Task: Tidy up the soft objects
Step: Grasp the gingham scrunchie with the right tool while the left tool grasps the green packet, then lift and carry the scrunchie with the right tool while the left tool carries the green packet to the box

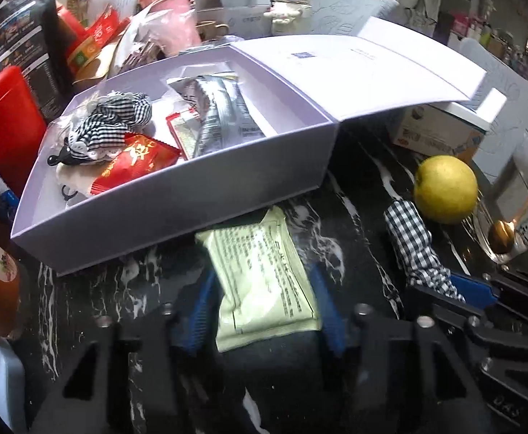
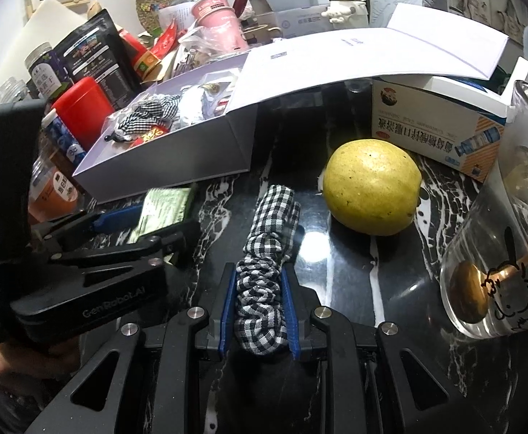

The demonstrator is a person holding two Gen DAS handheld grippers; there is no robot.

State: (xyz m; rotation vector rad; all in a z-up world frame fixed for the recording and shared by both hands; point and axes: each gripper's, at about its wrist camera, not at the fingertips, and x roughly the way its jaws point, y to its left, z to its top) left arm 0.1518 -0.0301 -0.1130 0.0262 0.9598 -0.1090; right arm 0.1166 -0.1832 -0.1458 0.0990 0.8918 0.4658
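Left tool (image 1: pixel 260 311) clamps a pale green sachet (image 1: pixel 264 282) just before the lilac box (image 1: pixel 177 209); right tool (image 2: pixel 260 311) grips a checked scrunchie (image 2: pixel 264 275) mid-worktop. Another scrunchie (image 1: pixel 108 123) and packets already lie boxed, so both held items remain.

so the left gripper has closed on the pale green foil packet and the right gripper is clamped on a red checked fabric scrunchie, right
Not quite: the checked fabric scrunchie in the right gripper is black and white, as the right wrist view shows. The left gripper does grip the pale green foil packet.
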